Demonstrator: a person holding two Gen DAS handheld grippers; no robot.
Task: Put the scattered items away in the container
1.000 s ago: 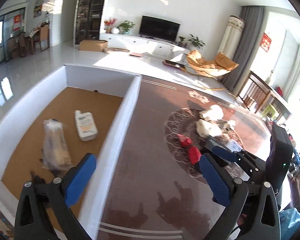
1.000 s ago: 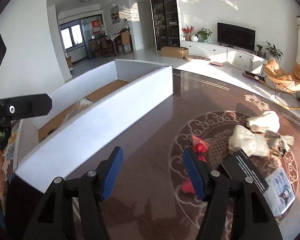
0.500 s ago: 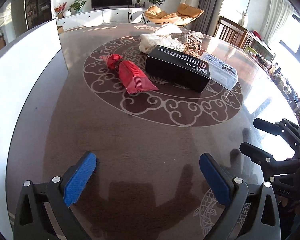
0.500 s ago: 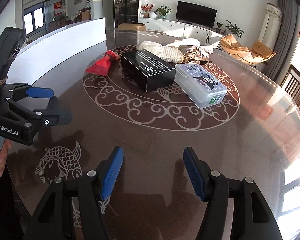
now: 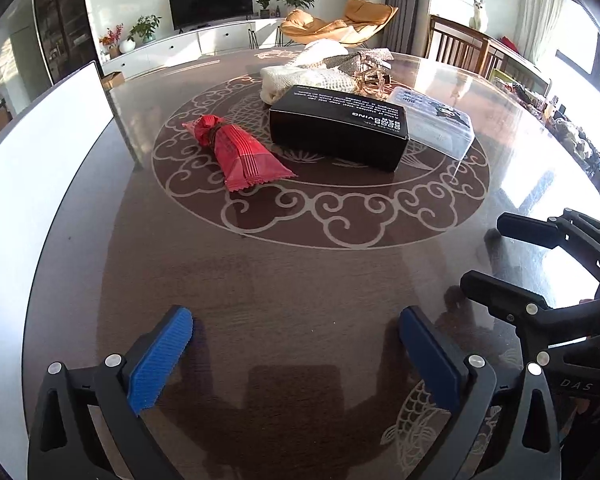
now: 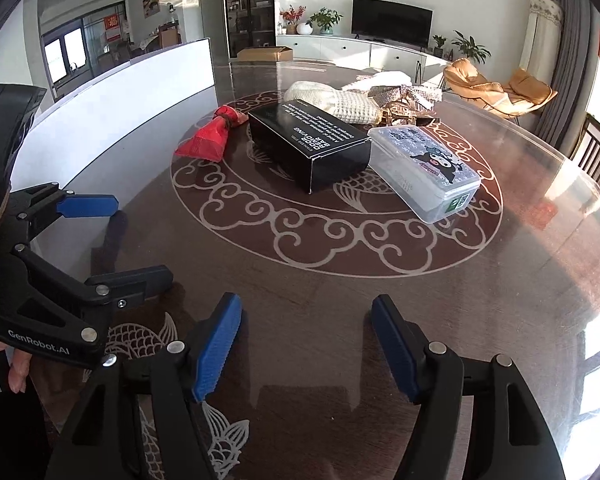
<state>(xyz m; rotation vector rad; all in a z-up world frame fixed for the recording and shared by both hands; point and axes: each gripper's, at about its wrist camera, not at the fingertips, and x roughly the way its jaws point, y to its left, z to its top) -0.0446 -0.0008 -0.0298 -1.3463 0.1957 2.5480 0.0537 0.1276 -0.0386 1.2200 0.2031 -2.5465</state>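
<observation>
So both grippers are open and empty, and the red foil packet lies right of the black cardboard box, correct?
Not quite: in the left wrist view the red foil packet lies left of the black cardboard box. The left gripper and the right gripper are open and empty.

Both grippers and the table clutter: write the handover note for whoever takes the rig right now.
Left gripper: open, empty, low over the table.
Right gripper: open, empty, beside it.
On the table: red packet, black box, clear plastic box, white knit cloth, silvery item.
White container stands to the left; its inside is hidden.
Done: cannot tell. Left: all five items.
</observation>
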